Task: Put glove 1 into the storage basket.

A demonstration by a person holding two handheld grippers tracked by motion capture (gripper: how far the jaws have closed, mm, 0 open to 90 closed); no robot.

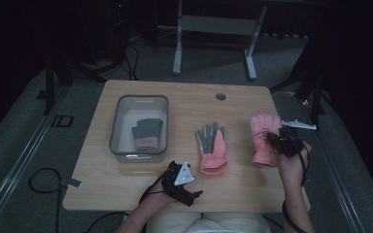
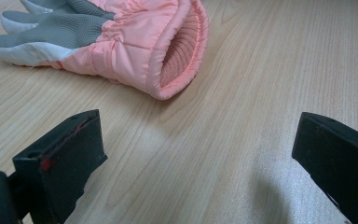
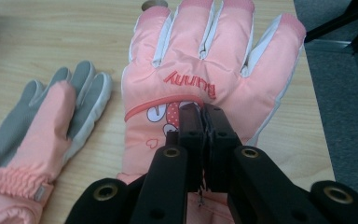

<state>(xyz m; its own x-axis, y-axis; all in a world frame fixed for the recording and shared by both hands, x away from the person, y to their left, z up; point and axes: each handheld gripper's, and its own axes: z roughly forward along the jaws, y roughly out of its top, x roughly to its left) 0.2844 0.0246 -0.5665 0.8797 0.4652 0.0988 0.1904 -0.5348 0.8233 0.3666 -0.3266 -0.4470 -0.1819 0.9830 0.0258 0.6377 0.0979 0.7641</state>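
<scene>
Pink glove (image 3: 200, 88), seemingly lettered "Bunny"

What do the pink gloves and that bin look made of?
Held glove: smooth, slightly shiny woven shell, likely nylon, with a printed logo. Glove on the table: same shell, grey textured palm, ribbed knit lining in its cuff. Bin: translucent grey, probably plastic.

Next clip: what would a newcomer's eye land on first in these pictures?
Most striking is the padded pink ski glove with white finger trim and red lettering, pinched in the shut right gripper at the table's right side. Its mate, a pink glove lying grey palm up, rests mid-table, with the open left gripper close to its cuff. At the left, a clear plastic bin holds a small grey knit glove with a pink cuff.
</scene>
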